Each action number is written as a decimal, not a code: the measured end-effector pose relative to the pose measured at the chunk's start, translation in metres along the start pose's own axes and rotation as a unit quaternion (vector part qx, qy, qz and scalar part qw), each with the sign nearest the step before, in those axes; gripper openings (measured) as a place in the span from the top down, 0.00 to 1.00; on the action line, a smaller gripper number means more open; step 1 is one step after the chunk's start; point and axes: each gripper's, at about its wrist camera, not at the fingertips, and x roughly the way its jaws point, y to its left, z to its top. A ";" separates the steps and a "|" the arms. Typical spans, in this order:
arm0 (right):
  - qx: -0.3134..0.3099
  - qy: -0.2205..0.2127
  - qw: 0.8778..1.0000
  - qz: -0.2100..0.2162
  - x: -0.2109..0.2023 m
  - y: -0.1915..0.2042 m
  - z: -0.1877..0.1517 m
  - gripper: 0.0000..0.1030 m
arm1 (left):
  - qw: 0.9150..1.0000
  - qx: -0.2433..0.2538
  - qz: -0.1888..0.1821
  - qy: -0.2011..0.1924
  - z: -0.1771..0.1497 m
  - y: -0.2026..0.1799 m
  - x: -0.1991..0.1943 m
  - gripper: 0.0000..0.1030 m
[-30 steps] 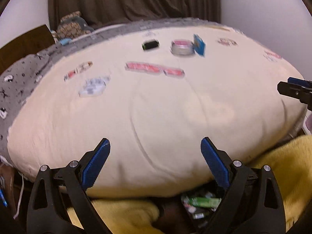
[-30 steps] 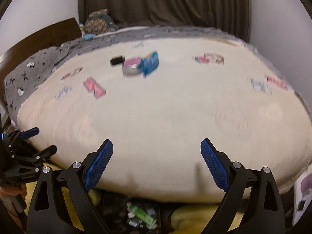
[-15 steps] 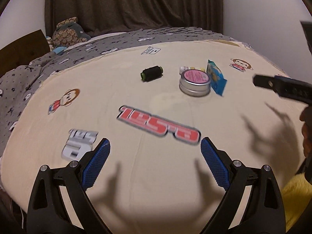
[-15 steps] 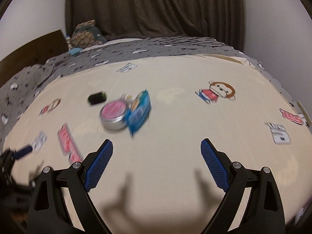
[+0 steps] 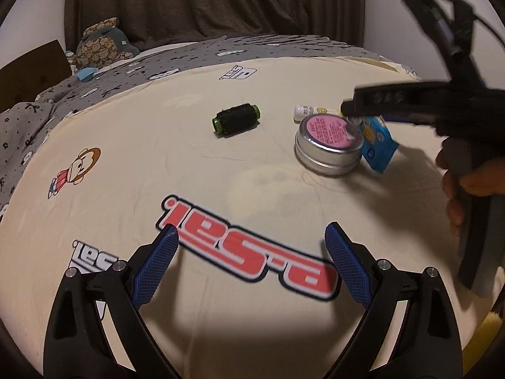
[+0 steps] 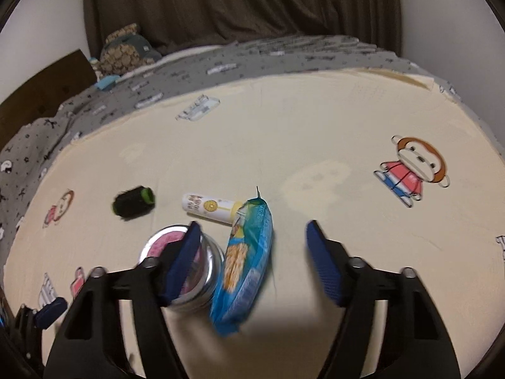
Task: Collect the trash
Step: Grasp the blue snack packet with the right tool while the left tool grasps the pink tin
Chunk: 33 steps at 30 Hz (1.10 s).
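Several items lie on the cream bedsheet [image 5: 132, 158]: a blue snack wrapper [image 6: 246, 265], a round tin with a pink lid [image 5: 328, 145], a small white tube [image 6: 210, 210] and a black roller with green ends [image 5: 235, 120]. My right gripper [image 6: 252, 255] is open, its jaws either side of the blue wrapper, the left finger [image 6: 184, 259] over the tin [image 6: 189, 271]. In the left wrist view the right gripper [image 5: 410, 101] hangs above the wrapper [image 5: 377, 143]. My left gripper [image 5: 251, 268] is open and empty over a red printed logo, short of the items.
A grey patterned blanket [image 5: 94, 79] and a plush toy [image 5: 101, 44] lie at the bed's far side, before a dark curtain [image 6: 240, 3]. A brown headboard [image 5: 28, 69] stands at the left. Monkey prints [image 6: 413, 170] mark the sheet.
Both grippers have moved forward over the bed toward the items. The right gripper has come down around the blue wrapper. Both stay open.
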 end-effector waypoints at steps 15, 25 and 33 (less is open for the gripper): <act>0.012 -0.021 1.000 -0.017 -0.027 -0.054 -0.001 0.80 | 0.999 0.034 -0.037 -0.012 0.037 -0.054 0.020 0.14; 0.020 -0.011 1.000 -0.021 -0.027 -0.084 -0.010 0.80 | 0.999 0.022 -0.024 0.039 0.074 -0.075 0.073 0.34; -0.002 -0.009 1.000 -0.028 -0.035 -0.084 -0.021 0.80 | 0.999 0.021 -0.018 0.041 0.064 -0.074 0.056 0.35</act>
